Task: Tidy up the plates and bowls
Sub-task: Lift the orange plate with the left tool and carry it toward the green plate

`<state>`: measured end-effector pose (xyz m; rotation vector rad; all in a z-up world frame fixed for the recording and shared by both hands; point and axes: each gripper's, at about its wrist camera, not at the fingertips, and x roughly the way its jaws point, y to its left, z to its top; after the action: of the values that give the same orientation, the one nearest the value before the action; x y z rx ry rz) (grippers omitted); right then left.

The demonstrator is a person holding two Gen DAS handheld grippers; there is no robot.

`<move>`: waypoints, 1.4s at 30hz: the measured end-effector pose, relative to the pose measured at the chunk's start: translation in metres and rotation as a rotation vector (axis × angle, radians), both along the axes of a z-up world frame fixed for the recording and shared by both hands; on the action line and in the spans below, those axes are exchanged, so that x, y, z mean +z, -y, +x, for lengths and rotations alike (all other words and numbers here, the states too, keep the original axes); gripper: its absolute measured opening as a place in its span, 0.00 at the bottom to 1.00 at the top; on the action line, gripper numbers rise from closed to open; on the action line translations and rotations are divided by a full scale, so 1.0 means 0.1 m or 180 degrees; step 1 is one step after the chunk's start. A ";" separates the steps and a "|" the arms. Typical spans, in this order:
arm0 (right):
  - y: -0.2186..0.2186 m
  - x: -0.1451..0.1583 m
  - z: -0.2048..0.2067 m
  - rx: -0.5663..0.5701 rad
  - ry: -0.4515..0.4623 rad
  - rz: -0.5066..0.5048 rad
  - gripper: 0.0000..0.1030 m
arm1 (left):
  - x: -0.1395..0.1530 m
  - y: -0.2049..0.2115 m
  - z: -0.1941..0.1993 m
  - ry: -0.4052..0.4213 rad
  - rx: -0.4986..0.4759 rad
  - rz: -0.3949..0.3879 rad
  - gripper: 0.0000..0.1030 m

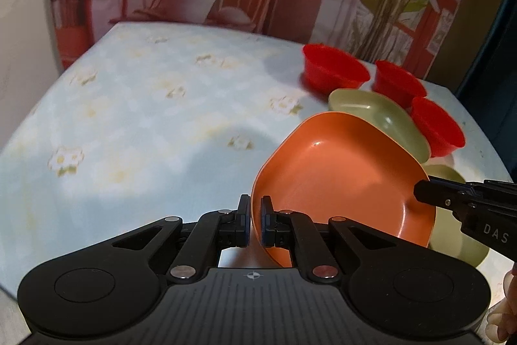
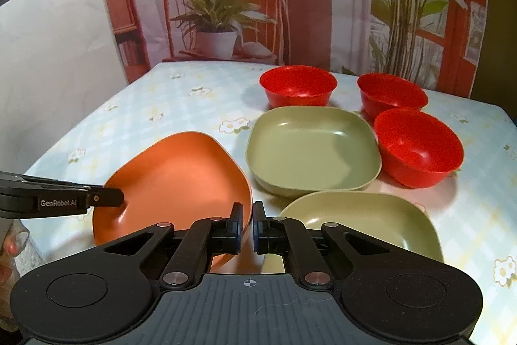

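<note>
An orange square plate (image 1: pixel 339 177) is held off the table, tilted. My left gripper (image 1: pixel 255 222) is shut on its left rim. My right gripper (image 2: pixel 247 225) is shut on its right rim, and the plate also shows in the right wrist view (image 2: pixel 174 180). The right gripper shows at the plate's far rim in the left view (image 1: pixel 429 193); the left gripper shows in the right view (image 2: pixel 110 198). Two green square plates (image 2: pixel 313 147) (image 2: pixel 362 219) lie on the table to the right. Three red bowls (image 2: pixel 299 86) (image 2: pixel 391 94) (image 2: pixel 420 147) stand behind them.
The table (image 1: pixel 129 118) has a pale blue flowered cloth. A printed backdrop (image 2: pixel 290 5) with a chair and plants hangs behind it. A white wall (image 2: pixel 48 70) is at the left. A hand (image 1: pixel 504 312) shows at the lower right of the left view.
</note>
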<state>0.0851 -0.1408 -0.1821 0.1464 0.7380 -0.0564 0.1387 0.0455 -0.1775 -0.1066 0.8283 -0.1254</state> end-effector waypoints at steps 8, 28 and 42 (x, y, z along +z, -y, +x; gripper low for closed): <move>0.30 0.18 0.04 -0.0280 0.0195 0.0100 0.06 | 0.29 0.22 0.38 0.0131 -0.0271 -0.0030 0.07; 0.93 0.10 0.11 -0.0763 0.0190 0.0366 0.07 | 0.31 0.76 1.15 0.0085 -0.0783 0.0084 0.07; 1.05 -0.08 0.28 -0.0814 -0.0010 0.0523 0.08 | 0.15 0.86 1.53 -0.0099 -0.0832 0.0112 0.07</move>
<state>0.1134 -0.2463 -0.1902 0.3974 0.7237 -0.2398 0.2920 -0.0409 -0.1628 0.0335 0.8727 -0.3558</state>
